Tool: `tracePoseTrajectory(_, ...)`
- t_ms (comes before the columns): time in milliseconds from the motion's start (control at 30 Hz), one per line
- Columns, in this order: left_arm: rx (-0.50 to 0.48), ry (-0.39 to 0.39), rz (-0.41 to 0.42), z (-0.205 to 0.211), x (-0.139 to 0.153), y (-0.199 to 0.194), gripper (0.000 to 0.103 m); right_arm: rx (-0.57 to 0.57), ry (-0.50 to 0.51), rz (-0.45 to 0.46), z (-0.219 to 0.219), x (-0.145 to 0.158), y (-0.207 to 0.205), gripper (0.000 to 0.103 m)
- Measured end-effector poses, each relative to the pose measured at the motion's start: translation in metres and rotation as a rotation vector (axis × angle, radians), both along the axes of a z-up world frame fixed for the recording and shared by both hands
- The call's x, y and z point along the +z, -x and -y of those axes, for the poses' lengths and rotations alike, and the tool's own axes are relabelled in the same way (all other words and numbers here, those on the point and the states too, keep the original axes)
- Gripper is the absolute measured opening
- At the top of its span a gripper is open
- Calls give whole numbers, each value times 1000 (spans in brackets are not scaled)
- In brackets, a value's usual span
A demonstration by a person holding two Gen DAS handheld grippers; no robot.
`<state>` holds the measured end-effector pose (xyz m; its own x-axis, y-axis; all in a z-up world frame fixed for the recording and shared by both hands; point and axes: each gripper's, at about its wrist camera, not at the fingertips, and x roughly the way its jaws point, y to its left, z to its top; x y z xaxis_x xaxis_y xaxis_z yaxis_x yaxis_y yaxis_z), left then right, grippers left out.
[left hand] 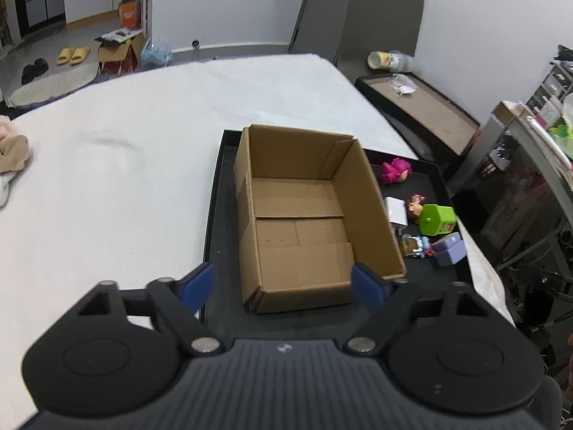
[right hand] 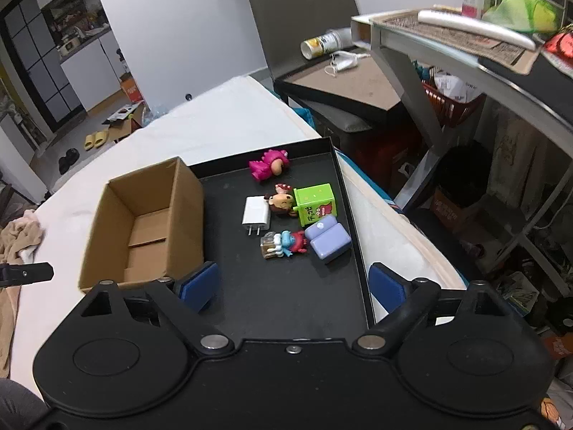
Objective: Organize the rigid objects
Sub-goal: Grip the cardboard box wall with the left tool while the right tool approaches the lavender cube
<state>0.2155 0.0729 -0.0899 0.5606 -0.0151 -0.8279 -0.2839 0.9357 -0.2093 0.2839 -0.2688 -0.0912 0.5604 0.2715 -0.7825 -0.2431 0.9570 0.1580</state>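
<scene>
An empty open cardboard box [left hand: 301, 215] [right hand: 143, 222] stands on a black tray [left hand: 222, 258] [right hand: 286, 286] on a white-covered table. Right of the box lie small toys: a pink figure [right hand: 269, 169] [left hand: 394, 170], a white charger [right hand: 255, 214] [left hand: 395, 210], a brown-headed figure [right hand: 281, 202], a green box [right hand: 315, 203] [left hand: 437, 219], a blue-and-red figure [right hand: 284, 244] and a lilac block [right hand: 327, 237] [left hand: 449, 251]. My left gripper [left hand: 284, 286] is open and empty, over the box's near wall. My right gripper [right hand: 293, 286] is open and empty, above the tray, short of the toys.
A beige cloth [left hand: 10, 154] [right hand: 18, 240] lies at the table's left edge. Right of the table stand a chair with a flat board [right hand: 343, 86], a cluttered glass desk [right hand: 465, 43] and boxes on the floor. The left gripper's finger shows in the right wrist view [right hand: 25, 273].
</scene>
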Motion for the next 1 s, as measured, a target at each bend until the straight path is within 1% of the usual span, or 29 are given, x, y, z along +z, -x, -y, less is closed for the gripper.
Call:
tracePoseTrajectory(67,13,2,-22,-3,-6,-8,74,5,13,-11,0,-7,-10,86)
tracePoseTrajectory(167,42,-1,-59,-6,-15,-20,71,25,37,-29,-2,-17,-23,81)
tracePoseTrajectory(200,52,1,-74,-7,-19,-24,71,30,43,-36,-3,-20,-28,78)
tracePoseTrajectory(233,58,9,-88,-8,-23,-28,68,38,49,-46,-3,-24,-32,74)
tracePoseTrajectory(267,64,19,-100,-9,-27,-31,64,46,52,-58,-3,-28,-37,73)
tracePoseTrajectory(300,70,30,-113,-10,-30,-34,62,53,54,-70,-4,-32,-40,71)
tracePoseTrajectory(367,79,40,-135,-10,-37,-41,56,67,65,-84,-6,-39,-48,70)
tracePoseTrajectory(433,87,42,-162,-10,-43,-46,52,77,83,-89,-7,-46,-57,69)
tracePoseTrajectory(533,105,76,-191,-13,-51,-54,52,80,97,-106,-7,-55,-69,69)
tracePoseTrajectory(600,117,101,-220,-17,-58,-60,49,88,115,-116,-9,-61,-78,68)
tracePoseTrajectory(667,124,107,-242,-19,-63,-65,45,101,133,-124,-11,-66,-85,67)
tracePoseTrajectory(800,129,108,-270,-24,-67,-72,45,140,169,-146,-18,-78,-101,61)
tracePoseTrajectory(867,132,111,-286,-26,-71,-76,43,159,180,-159,-21,-83,-109,60)
tracePoseTrajectory(900,132,115,-293,-27,-72,-77,42,165,191,-164,-23,-86,-111,60)
tracePoseTrajectory(967,129,124,-305,-28,-77,-80,35,176,216,-172,-26,-90,-116,60)
tracePoseTrajectory(1000,127,128,-308,-29,-79,-81,34,183,228,-177,-28,-93,-118,60)
